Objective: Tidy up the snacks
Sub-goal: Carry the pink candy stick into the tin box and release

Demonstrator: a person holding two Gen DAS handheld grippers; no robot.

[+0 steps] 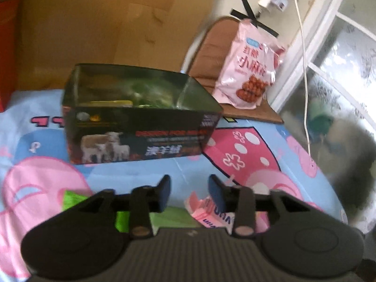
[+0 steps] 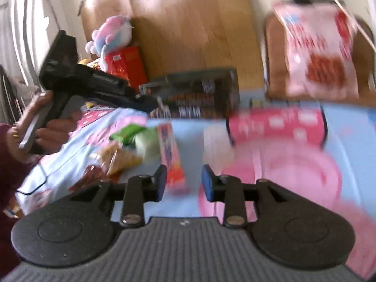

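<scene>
Both tools stand partly open with nothing gripped. From its own camera, the left tool [image 1: 189, 193] hovers above a bench [image 1: 164, 169] covered in a blue and pink cartoon cloth, its blue pads apart and bare cloth showing in the gap; a green packet [image 1: 72, 198] lies under its left finger and a pink packet [image 1: 206, 213] under its right finger, neither between the pads. Ahead of it sits a dark open box [image 1: 141, 127] printed with sheep, with something yellow and something green inside, though blur hides what they are. Beyond the box, on a brown-cushioned chair [image 1: 206, 54], a large pink snack bag [image 1: 249, 68] stands upright. The right tool [image 2: 184, 183], seen in its own blurred view, also has its pads apart with no item clamped; a long pink-and-orange packet [image 2: 171, 155] lies just ahead, near its left finger. Left of that packet lies a loose heap: a green bag [image 2: 134, 136] and a yellow-orange bag [image 2: 119, 157]. The same view catches the left tool [image 2: 145, 101] from the side, held in a person's hand [image 2: 47, 122] and reaching toward the dark box [image 2: 199, 94], while the pink bag [image 2: 317, 54] rests on the chair at upper right. A plush toy [image 2: 110, 35] sits on red boxes [image 2: 127, 63] at the back.
</scene>
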